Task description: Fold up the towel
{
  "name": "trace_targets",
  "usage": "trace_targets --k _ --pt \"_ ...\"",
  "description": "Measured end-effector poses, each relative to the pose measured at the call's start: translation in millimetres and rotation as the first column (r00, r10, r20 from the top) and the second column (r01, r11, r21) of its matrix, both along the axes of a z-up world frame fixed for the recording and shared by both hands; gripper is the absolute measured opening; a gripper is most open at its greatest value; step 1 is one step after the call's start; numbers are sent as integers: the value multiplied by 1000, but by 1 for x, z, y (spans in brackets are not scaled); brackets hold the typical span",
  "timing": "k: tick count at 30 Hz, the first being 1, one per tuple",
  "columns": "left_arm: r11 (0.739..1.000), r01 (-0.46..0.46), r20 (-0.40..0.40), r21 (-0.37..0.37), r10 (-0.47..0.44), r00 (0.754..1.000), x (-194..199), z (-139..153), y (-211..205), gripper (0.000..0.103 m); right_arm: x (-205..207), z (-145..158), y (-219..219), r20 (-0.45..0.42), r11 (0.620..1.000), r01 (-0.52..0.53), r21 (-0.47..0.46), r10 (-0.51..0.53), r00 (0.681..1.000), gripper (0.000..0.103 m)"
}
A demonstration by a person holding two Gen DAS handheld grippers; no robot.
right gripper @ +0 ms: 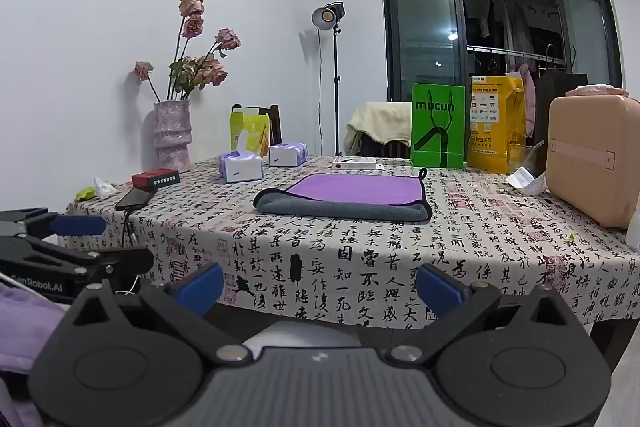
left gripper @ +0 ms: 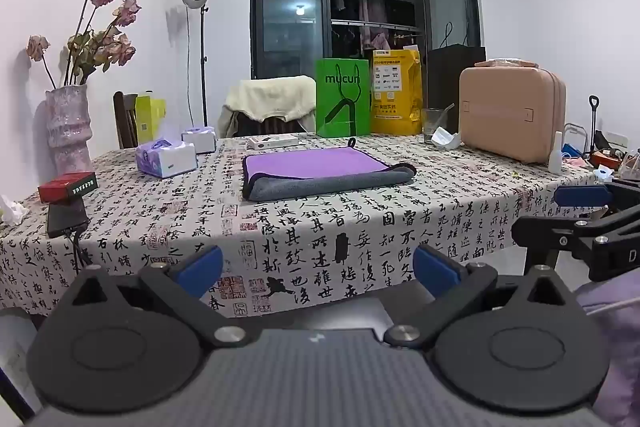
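A purple towel (left gripper: 316,165) with a grey underside lies folded on the table's calligraphy-print cloth (left gripper: 320,227); it also shows in the right wrist view (right gripper: 356,189). Its grey folded edge faces me. My left gripper (left gripper: 318,269) is open and empty, held off the table's near edge, well short of the towel. My right gripper (right gripper: 318,285) is open and empty, also in front of the near edge. Each gripper shows at the side of the other's view.
Two tissue packs (left gripper: 166,157) sit left of the towel. A vase of dried roses (left gripper: 68,127), a red box (left gripper: 68,186) and a phone (left gripper: 66,219) stand at the left. A green bag (left gripper: 342,103), yellow bag (left gripper: 396,93), glass (left gripper: 434,125) and pink case (left gripper: 512,113) stand behind and right.
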State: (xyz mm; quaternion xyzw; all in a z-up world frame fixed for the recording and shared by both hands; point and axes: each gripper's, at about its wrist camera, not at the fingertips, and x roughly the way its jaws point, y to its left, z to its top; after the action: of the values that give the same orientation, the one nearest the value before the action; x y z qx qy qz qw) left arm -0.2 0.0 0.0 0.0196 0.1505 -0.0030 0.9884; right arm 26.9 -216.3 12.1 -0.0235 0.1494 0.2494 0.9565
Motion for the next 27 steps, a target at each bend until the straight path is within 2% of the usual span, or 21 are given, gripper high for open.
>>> trace_targets --k 27 --pt "1000 1 3 8 -1 1000 -2 3 2 103 1 -2 0 -5 1000 1 0 -1 1000 103"
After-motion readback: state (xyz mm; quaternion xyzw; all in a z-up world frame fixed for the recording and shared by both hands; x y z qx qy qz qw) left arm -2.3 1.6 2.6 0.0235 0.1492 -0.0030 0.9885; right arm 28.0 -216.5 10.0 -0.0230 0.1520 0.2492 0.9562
